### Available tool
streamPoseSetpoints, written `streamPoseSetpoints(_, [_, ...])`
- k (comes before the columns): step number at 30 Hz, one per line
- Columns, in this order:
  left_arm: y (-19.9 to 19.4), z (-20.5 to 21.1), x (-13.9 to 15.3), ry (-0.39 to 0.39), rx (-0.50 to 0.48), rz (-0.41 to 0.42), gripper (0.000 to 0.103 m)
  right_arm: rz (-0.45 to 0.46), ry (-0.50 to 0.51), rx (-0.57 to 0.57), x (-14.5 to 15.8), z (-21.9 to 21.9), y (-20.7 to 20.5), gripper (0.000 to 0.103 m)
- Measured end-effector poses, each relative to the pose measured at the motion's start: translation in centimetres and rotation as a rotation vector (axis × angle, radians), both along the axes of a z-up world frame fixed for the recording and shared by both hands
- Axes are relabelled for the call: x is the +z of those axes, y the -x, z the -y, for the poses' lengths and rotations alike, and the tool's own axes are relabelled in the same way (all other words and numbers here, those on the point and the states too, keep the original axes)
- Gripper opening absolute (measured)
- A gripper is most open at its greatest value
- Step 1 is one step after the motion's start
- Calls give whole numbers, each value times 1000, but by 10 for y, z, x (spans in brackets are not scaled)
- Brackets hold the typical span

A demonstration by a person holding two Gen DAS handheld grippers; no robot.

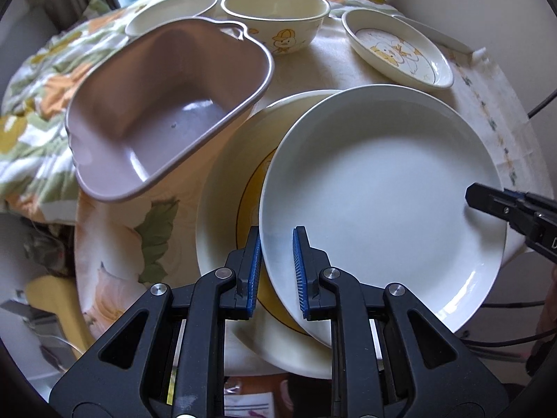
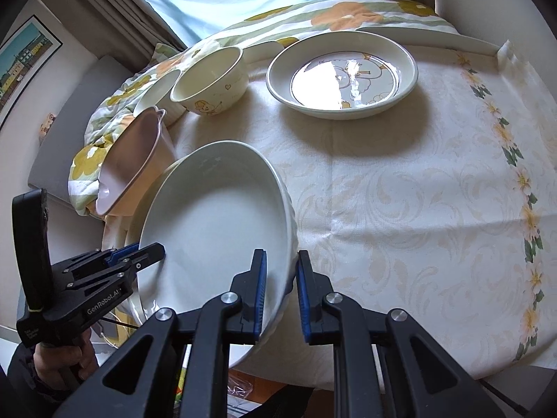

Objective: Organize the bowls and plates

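The plate (image 1: 383, 188) is plain white. The plate under it (image 1: 226, 188) is cream, ringed with a yellow band edged in dark brown. The tub (image 1: 167, 111) is coloured dusty mauve. The bowl (image 1: 278, 17) is cream, printed with a yellow cartoon duck; the dish (image 2: 343, 76) is cream with a thin dark ring and a yellow-and-white duck picture. The tabletop (image 2: 400, 191) is covered in ivory damask scrollwork, bordered with pale yellow flowers and green leaves. The tools (image 1: 276, 271) are black with blue pads (image 1: 298, 271).

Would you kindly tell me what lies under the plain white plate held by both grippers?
Under the plain white plate lies a cream plate with a yellow ring, partly visible at its left; its centre picture is covered.
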State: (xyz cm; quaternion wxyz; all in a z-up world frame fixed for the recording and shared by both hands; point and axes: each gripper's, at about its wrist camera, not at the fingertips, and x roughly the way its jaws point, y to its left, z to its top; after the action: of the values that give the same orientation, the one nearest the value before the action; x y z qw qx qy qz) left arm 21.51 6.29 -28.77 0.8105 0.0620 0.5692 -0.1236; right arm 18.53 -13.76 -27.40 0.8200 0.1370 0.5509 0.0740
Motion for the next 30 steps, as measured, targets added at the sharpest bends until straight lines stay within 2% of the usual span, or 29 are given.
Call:
streamPoseSetpoints(10, [12,25,2,-234,-77,121,17,20,142,74,0,-19,-5,15])
streamPoseSetpoints(20, [22,27,3,-339,-101,152,16,30,260,142,-2,-36,-6,15])
streamPoseSetpoints(30, [27,32,1,-397,-119,170,16,27,281,151,-2,-38,-8,16])
